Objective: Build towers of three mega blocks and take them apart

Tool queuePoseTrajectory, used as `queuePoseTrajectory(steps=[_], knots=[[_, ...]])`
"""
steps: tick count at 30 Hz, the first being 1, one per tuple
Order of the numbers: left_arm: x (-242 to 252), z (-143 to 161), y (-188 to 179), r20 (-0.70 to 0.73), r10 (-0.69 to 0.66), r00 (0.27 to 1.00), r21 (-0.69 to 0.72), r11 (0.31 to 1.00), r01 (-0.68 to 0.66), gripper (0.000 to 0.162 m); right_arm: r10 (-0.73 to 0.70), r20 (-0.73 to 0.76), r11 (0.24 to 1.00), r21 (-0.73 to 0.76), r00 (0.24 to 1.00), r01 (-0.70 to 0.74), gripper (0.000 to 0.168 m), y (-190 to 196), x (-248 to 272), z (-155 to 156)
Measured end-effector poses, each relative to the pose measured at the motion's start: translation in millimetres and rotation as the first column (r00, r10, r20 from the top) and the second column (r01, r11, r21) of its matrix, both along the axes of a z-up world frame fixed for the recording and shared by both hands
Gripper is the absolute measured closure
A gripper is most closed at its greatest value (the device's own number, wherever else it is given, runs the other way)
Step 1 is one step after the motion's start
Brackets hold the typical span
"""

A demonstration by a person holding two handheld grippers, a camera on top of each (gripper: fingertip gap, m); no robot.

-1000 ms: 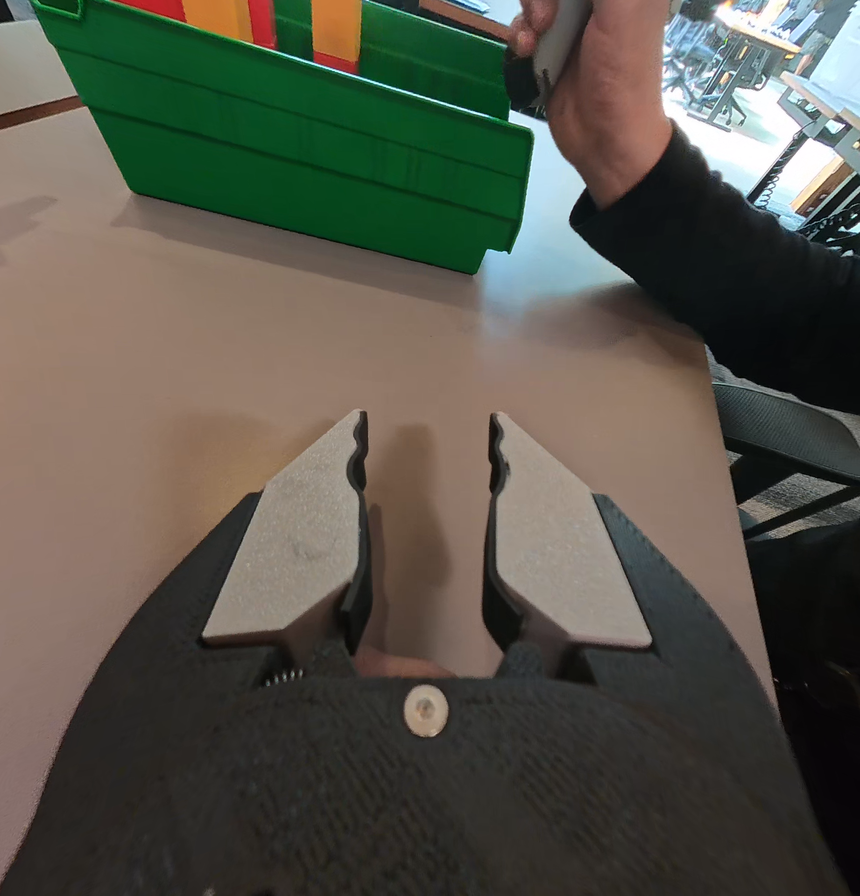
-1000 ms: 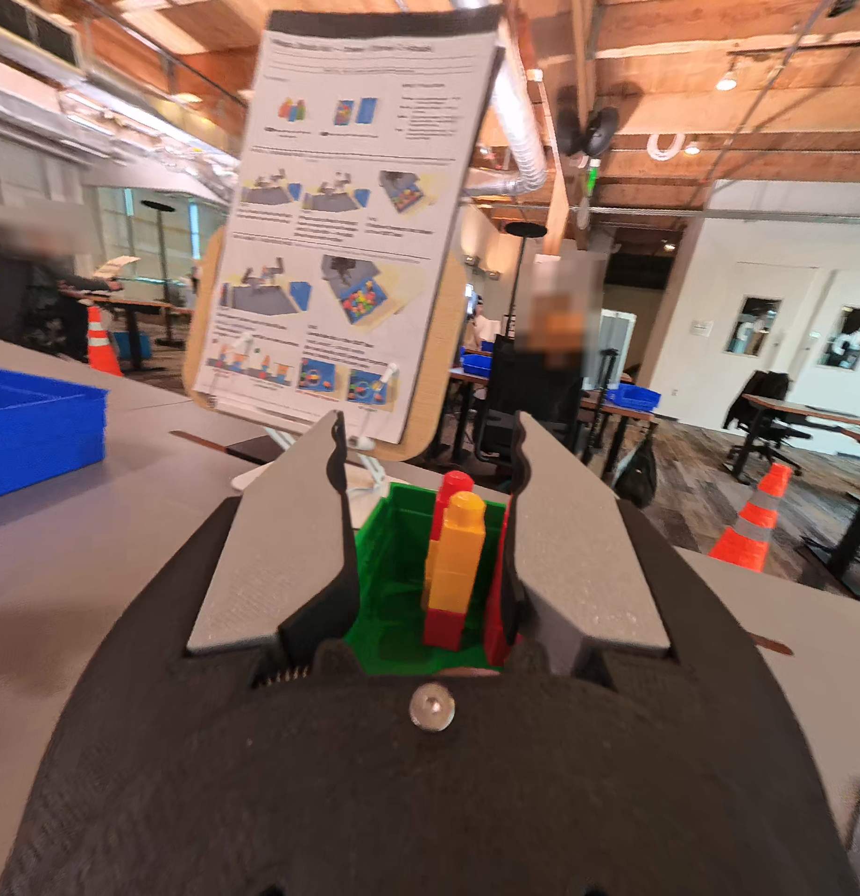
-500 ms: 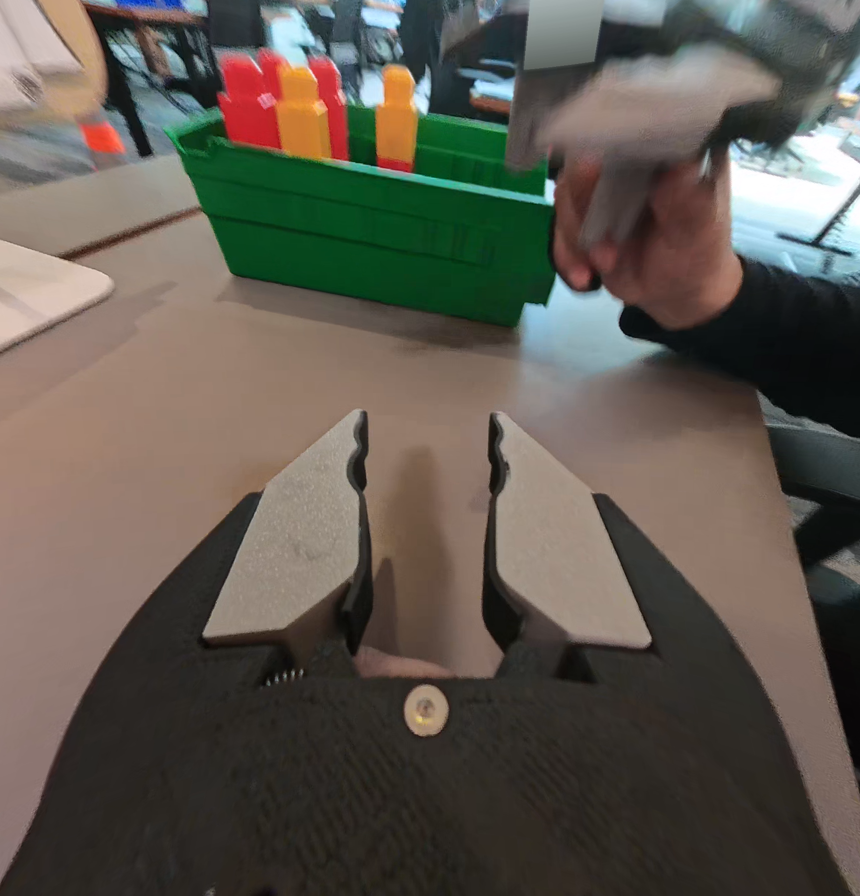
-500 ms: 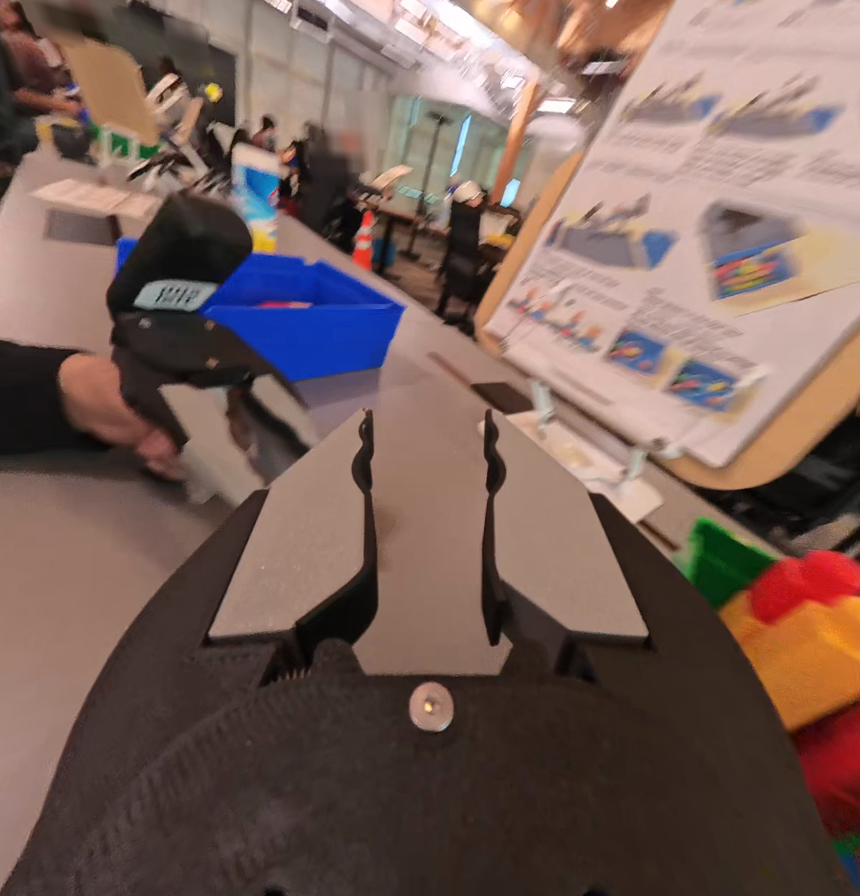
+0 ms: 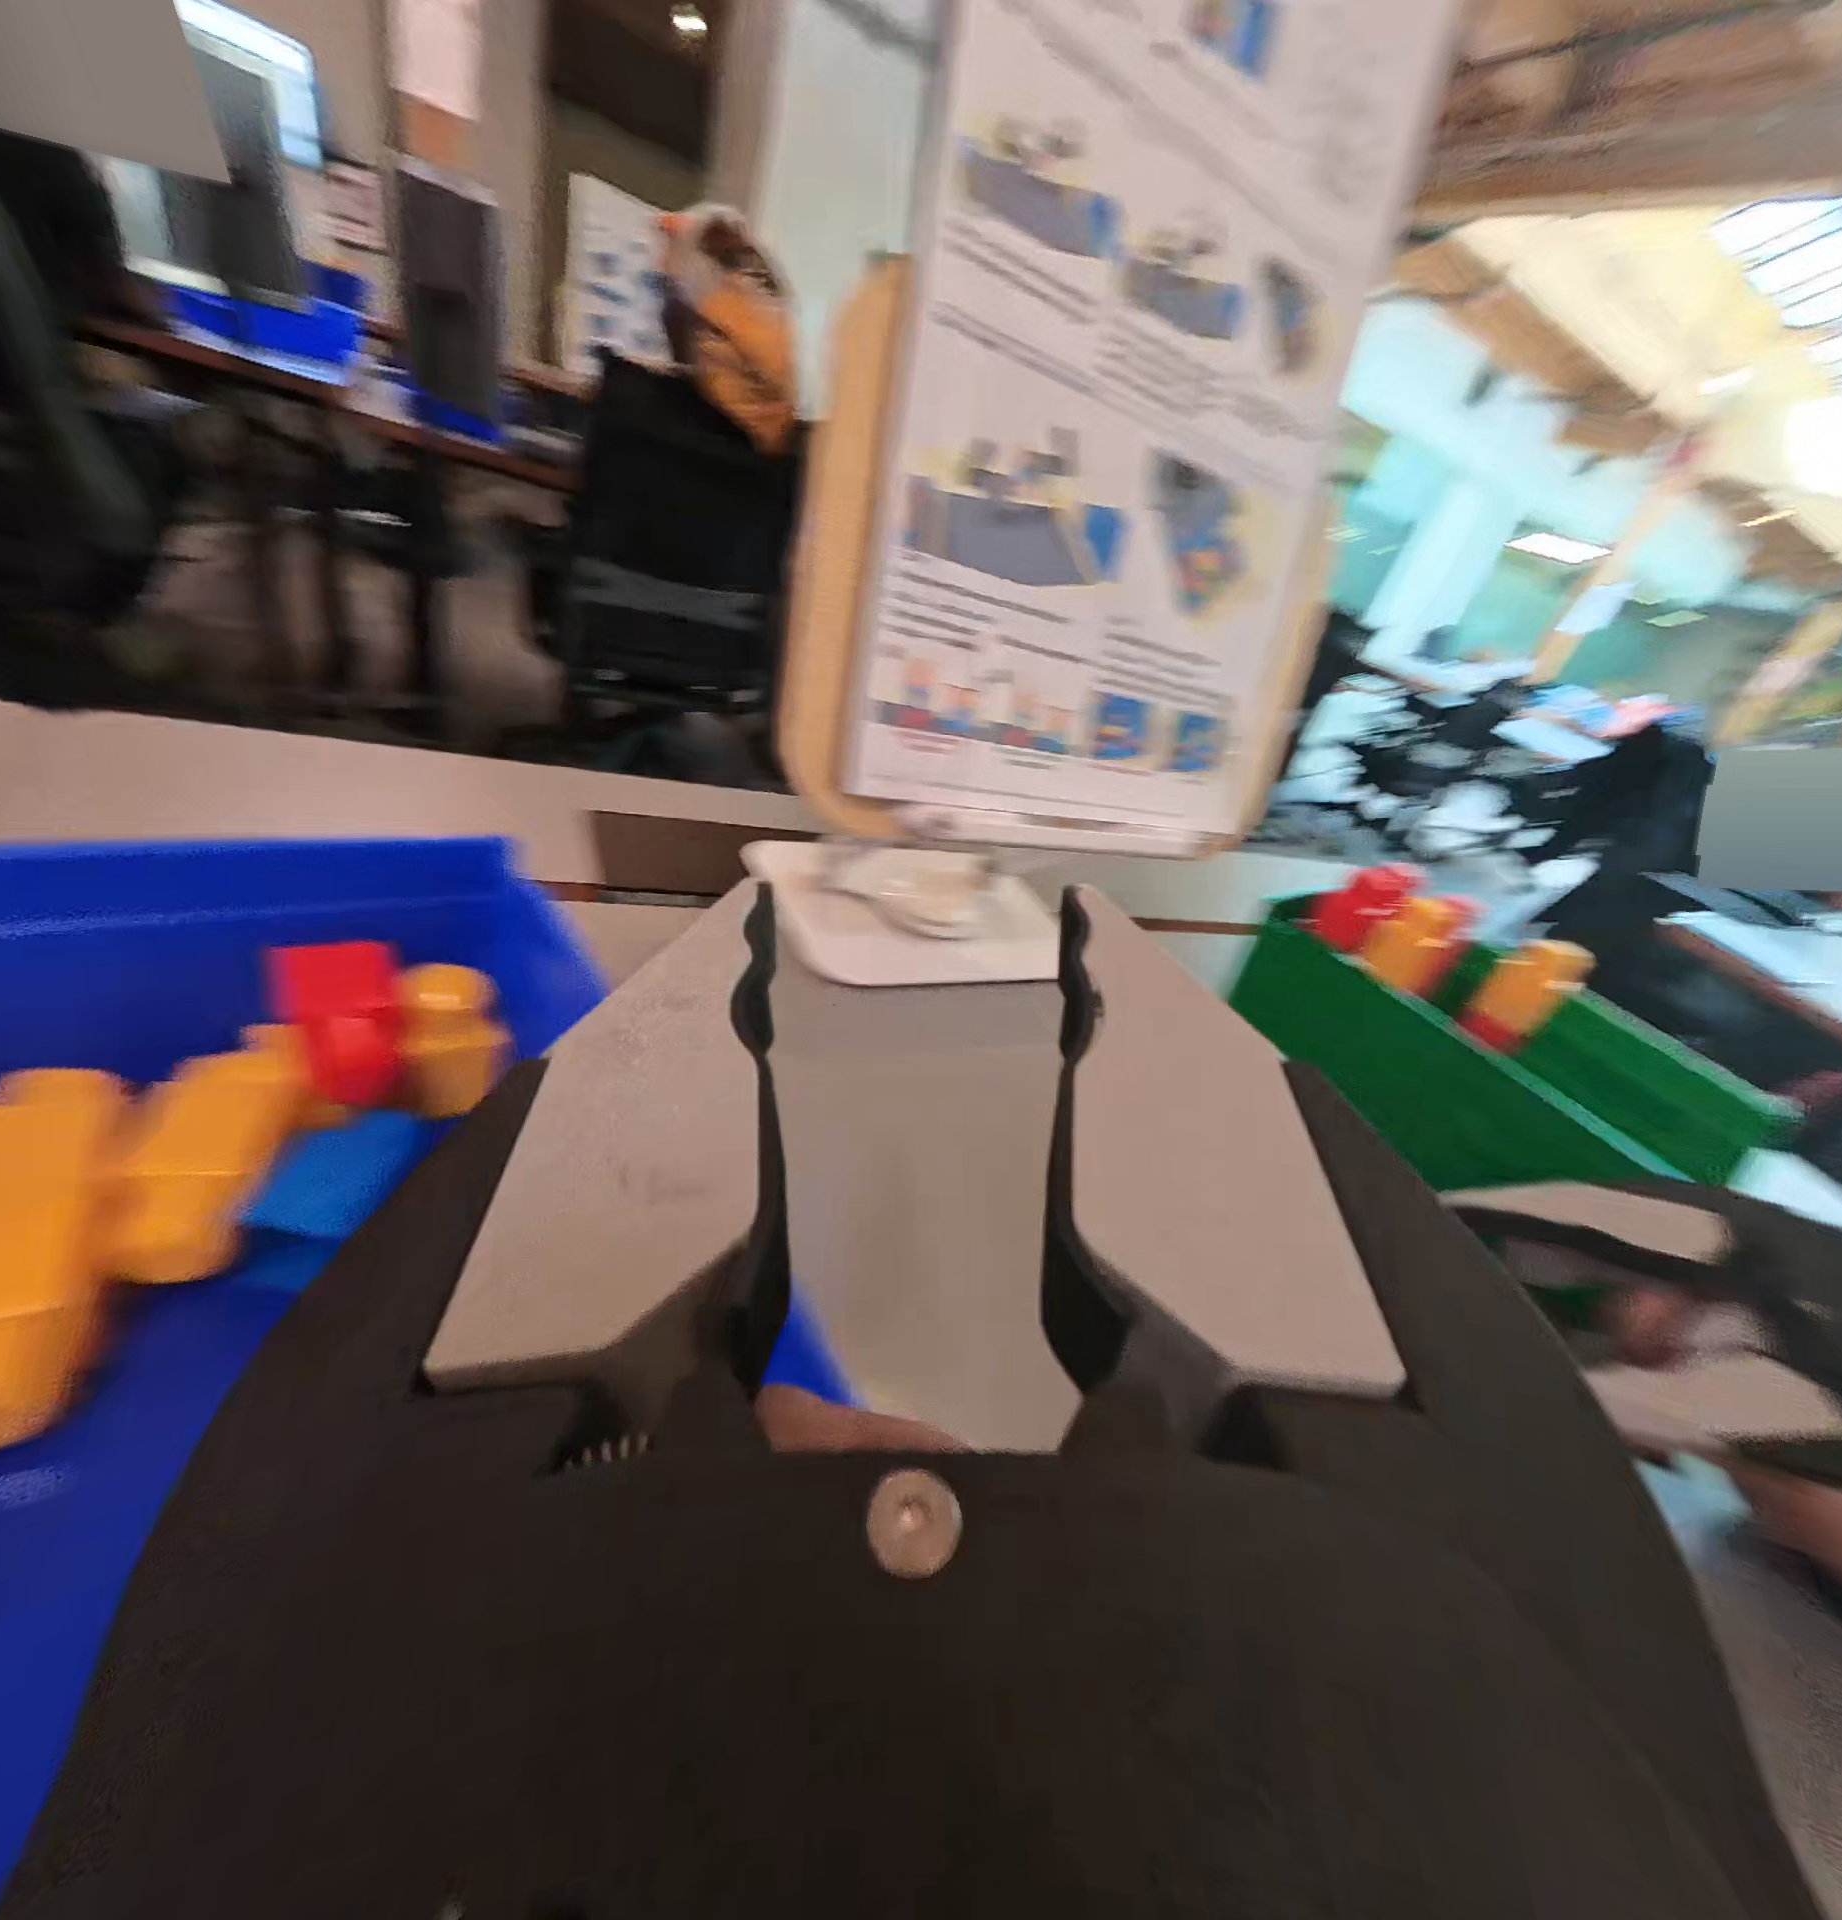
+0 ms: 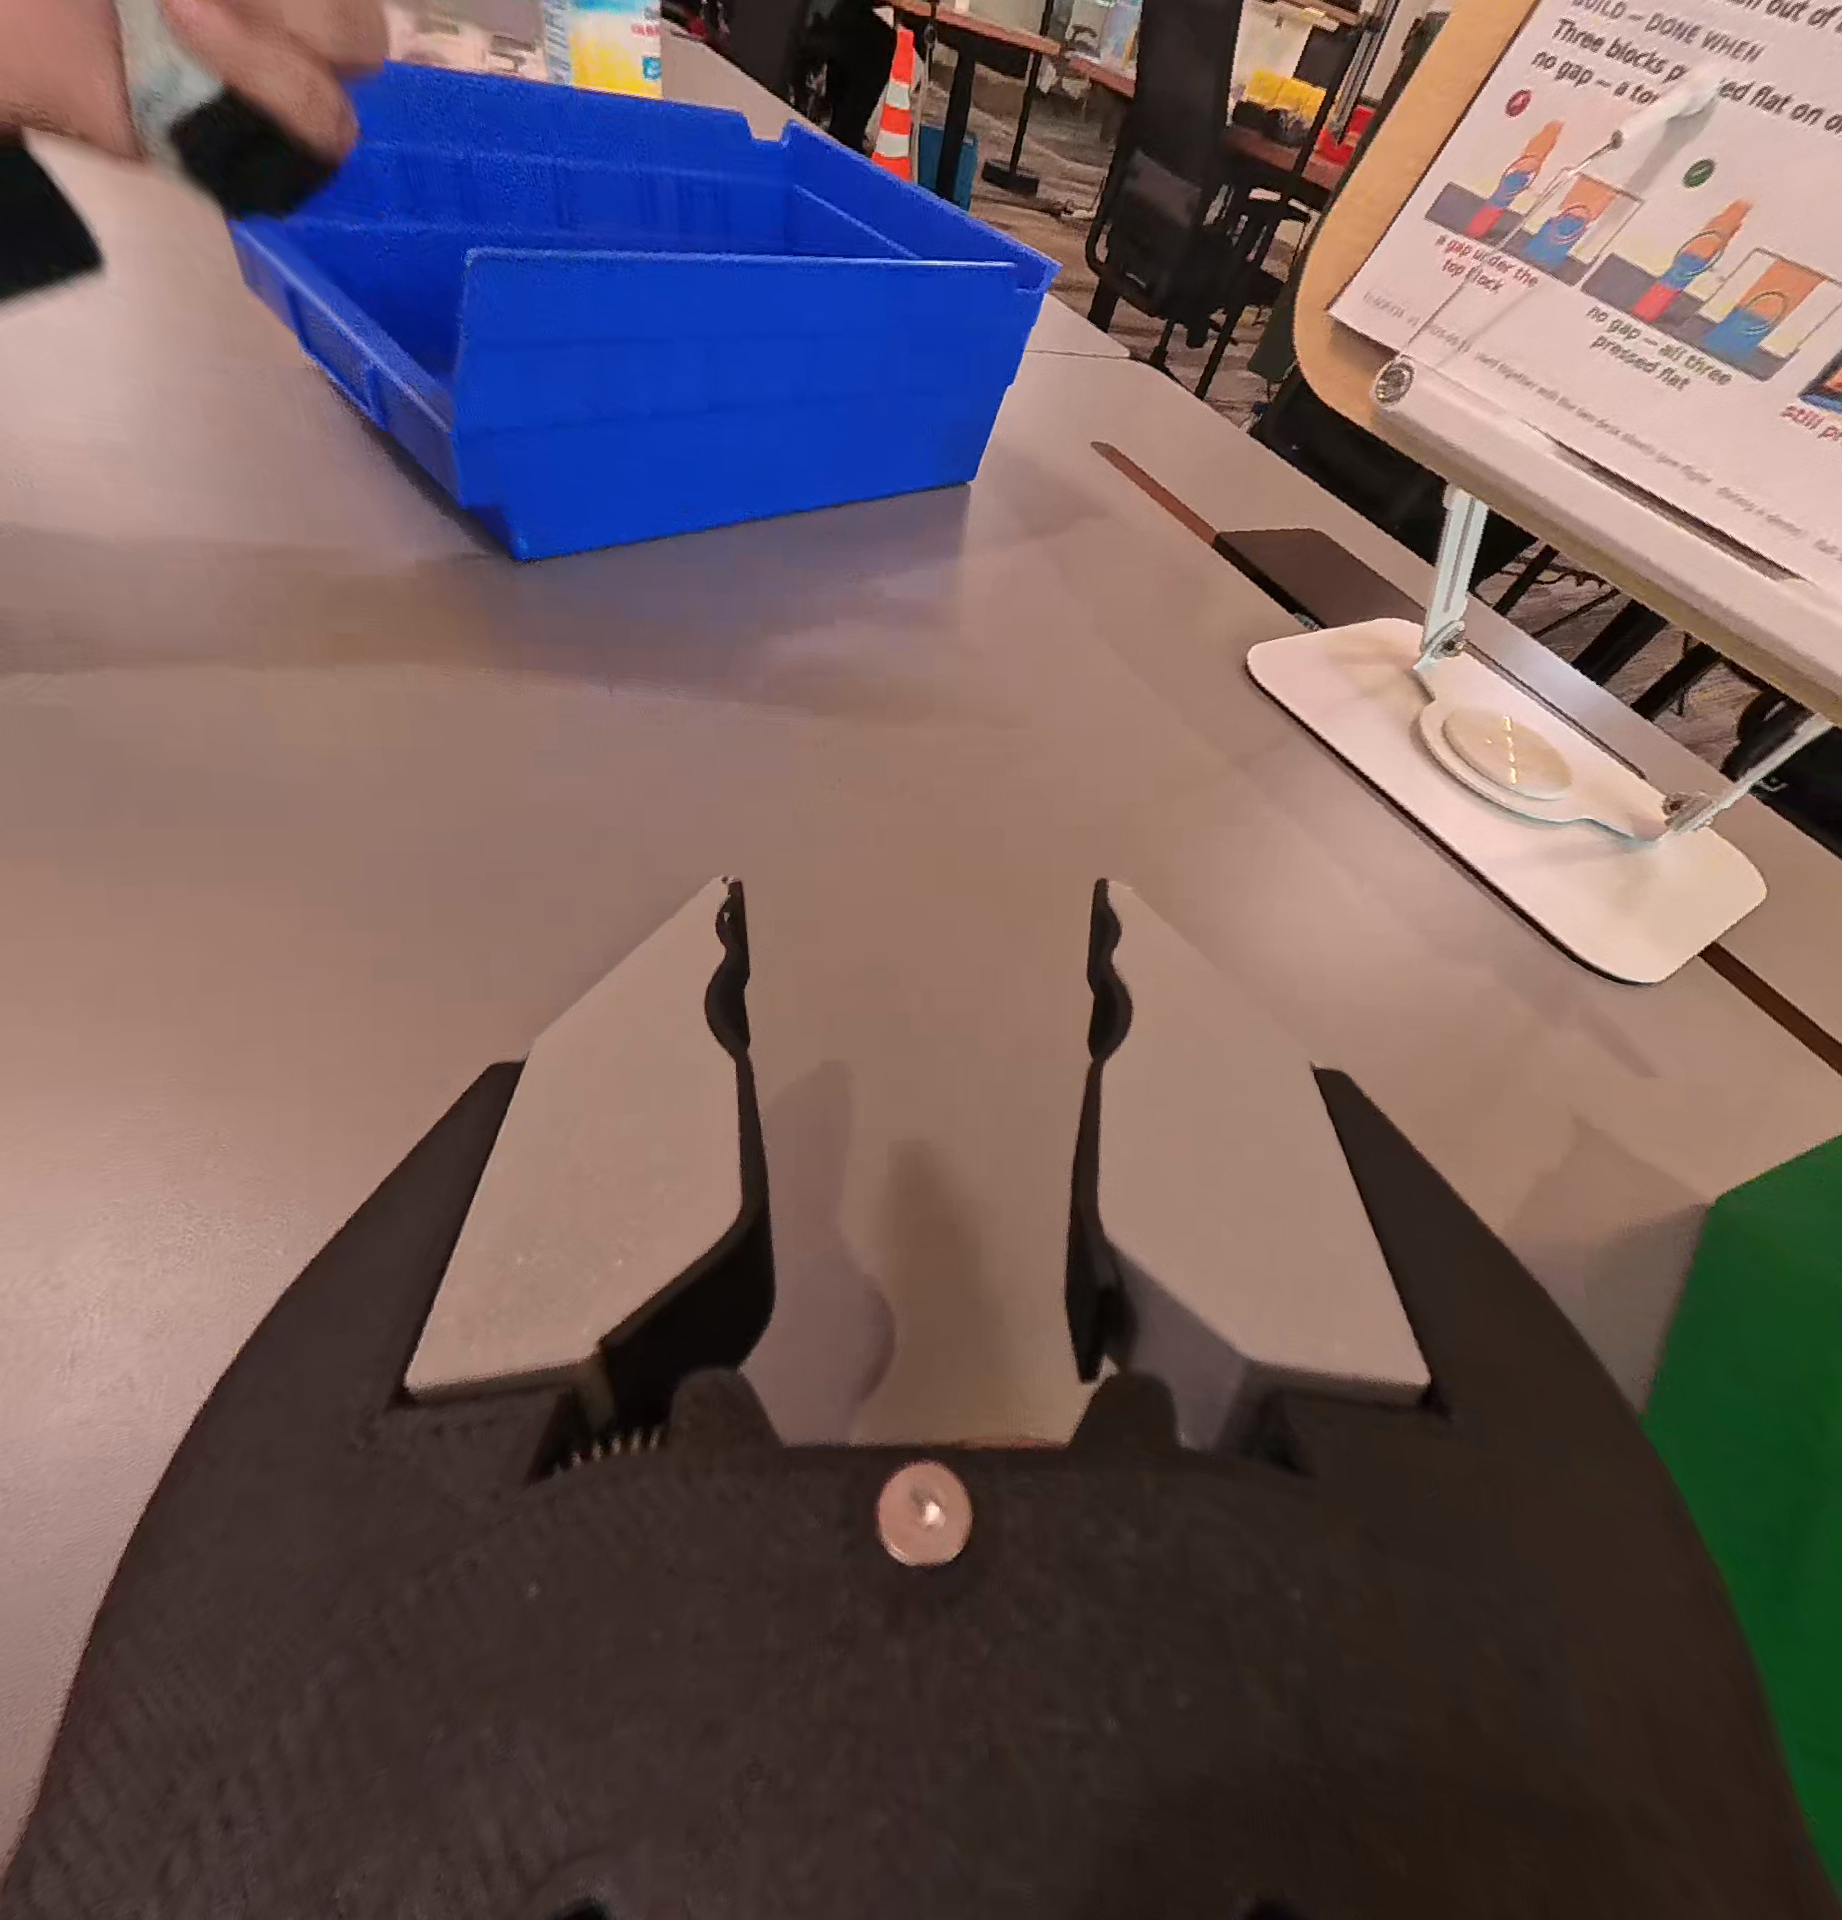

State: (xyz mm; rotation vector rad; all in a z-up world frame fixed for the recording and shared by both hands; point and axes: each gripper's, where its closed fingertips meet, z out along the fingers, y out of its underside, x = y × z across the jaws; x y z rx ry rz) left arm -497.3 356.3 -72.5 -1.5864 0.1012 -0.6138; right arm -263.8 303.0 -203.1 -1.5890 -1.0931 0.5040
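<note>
My left gripper is open and empty, held above the near right corner of the blue bin. Loose orange and red mega blocks lie in that bin at the left. Red and orange block towers stand in the green bin at the right. My right gripper is open and empty over bare grey table. The blue bin is ahead of it to the left, its blocks hidden behind the wall. A corner of the green bin shows at the right edge.
An instruction sheet on a wooden board stands on a white base at the table's far side; it also shows in the right wrist view. A hand with the other gripper is over the blue bin's far left. The grippers' ends are close to 30 cm from one another.
Both views have swung. The left gripper moved from facing the green bin to above the blue bin. The right gripper turned left and tilted down toward the table; its jaws stand slightly wider.
</note>
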Motion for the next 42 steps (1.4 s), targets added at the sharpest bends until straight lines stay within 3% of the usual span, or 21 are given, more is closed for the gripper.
queuePoseTrajectory(steps=[3,8,12,16,20,26,30,32,34,36,39,42], knots=[[-65,-11,37,-0.192,0.155,0.969,-0.109,0.978,-0.178,0.111,0.01,0.014,1.0,0.01,1.0,-0.01,0.104,-2,-3,-2],[-103,-88,85,-0.396,0.053,0.917,-0.421,0.877,-0.233,0.111,0.033,0.051,0.999,0.026,0.998,-0.034,0.102,-6,-9,-9],[-121,-123,114,-0.528,0.078,0.846,-0.455,0.815,-0.358,0.114,0.04,0.066,0.998,0.04,0.997,-0.043,0.102,-8,-12,-13],[-122,-152,135,-0.549,0.043,0.835,-0.535,0.749,-0.39,0.106,0.031,0.06,0.999,0.041,0.998,-0.034,0.102,-4,-9,-12],[-124,-178,140,-0.573,0.006,0.82,-0.594,0.686,-0.42,0.128,0.025,0.036,0.999,0.024,0.999,-0.026,0.101,0,-5,-10],[-126,-171,135,-0.616,-0.061,0.786,-0.585,0.703,-0.404,0.129,0.035,0.041,0.999,0.018,0.999,-0.036,0.102,-1,-6,-12],[-119,-147,115,-0.653,-0.201,0.73,-0.608,0.714,-0.347,0.129,0.04,0.055,0.999,0.032,0.998,-0.042,0.102,-3,-7,-13],[-122,-128,102,-0.735,-0.276,0.619,-0.584,0.721,-0.373,0.129,0.037,0.06,0.998,0.044,0.998,-0.04,0.102,-3,-7,-12],[-119,-111,83,-0.796,-0.391,0.461,-0.574,0.728,-0.375,0.129,0.031,0.061,0.998,0.055,0.998,-0.035,0.102,-2,-6,-10],[-114,-95,62,-0.836,-0.496,0.235,-0.548,0.745,-0.379,0.129,0.024,0.058,0.998,0.06,0.998,-0.028,0.102,-1,-5,-9],[-97,-70,38,-0.821,-0.548,-0.159,-0.468,0.807,-0.361,0.129,0.036,0.035,0.998,0.043,0.999,-0.038,0.102,-2,-5,-6],[-40,-73,2,-0.712,-0.543,-0.444,-0.557,0.823,-0.112,0.128,0.063,-0.017,0.998,-0.007,0.998,-0.063,0.102,-5,-7,-4]])
